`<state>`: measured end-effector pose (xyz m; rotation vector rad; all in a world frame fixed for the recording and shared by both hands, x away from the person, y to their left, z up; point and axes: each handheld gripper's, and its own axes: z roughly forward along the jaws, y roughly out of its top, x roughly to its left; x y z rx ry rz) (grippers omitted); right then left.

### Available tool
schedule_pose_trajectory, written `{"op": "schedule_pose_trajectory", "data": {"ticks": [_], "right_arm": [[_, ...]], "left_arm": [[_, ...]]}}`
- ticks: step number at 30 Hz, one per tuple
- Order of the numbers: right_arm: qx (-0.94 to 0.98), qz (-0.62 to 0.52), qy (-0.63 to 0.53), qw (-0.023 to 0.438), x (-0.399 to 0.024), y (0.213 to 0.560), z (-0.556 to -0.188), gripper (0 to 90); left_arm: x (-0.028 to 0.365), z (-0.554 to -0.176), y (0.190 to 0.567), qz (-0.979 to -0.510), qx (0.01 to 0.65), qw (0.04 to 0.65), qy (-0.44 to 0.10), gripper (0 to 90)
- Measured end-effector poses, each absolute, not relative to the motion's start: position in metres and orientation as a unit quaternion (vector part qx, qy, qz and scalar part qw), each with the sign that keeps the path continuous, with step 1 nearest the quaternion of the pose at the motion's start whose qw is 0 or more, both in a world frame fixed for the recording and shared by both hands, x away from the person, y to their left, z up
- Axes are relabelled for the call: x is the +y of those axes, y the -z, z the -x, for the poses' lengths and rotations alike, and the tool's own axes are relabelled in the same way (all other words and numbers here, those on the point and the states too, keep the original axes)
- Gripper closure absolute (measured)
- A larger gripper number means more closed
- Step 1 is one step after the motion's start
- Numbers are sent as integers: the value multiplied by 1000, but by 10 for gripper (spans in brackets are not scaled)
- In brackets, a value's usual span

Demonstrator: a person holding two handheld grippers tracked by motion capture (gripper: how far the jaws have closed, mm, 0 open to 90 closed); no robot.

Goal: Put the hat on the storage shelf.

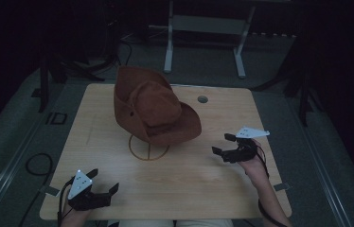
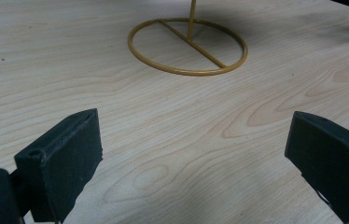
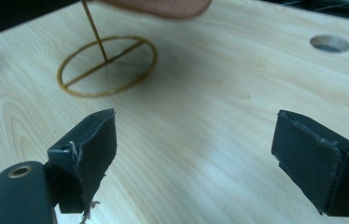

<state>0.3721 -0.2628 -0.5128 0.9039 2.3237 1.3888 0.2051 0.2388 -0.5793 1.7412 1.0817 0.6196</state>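
I am working over a wooden surface [image 1: 203, 189] where a brown cowboy hat [image 1: 154, 111] is sitting tilted on a yellow wire stand [image 1: 148, 151] near the middle. I am holding my right gripper [image 1: 225, 144] just beside the brim, jaws spread apart and gripping nothing, and my left gripper [image 1: 103, 182] near my edge, well apart from the hat, jaws likewise wide. I judge I am starting the approach; next I am needing to close on the brim and lift it clear of the stand's post.

Overhead; gripper views sharing stand [image 2: 188, 46]
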Motion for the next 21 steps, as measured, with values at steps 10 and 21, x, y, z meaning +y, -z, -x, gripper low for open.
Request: {"op": "schedule_pose_trajectory", "data": {"ticks": [10,21], "right_arm": [[807,-319,-476,142,-274,537,-351,137],[814,-325,-461,139,-286,556,-327,126]], "left_arm": [[239,-205,579,-716,441,477,-255,45],[239,-205,579,-716,441,477,-255,46]]}}
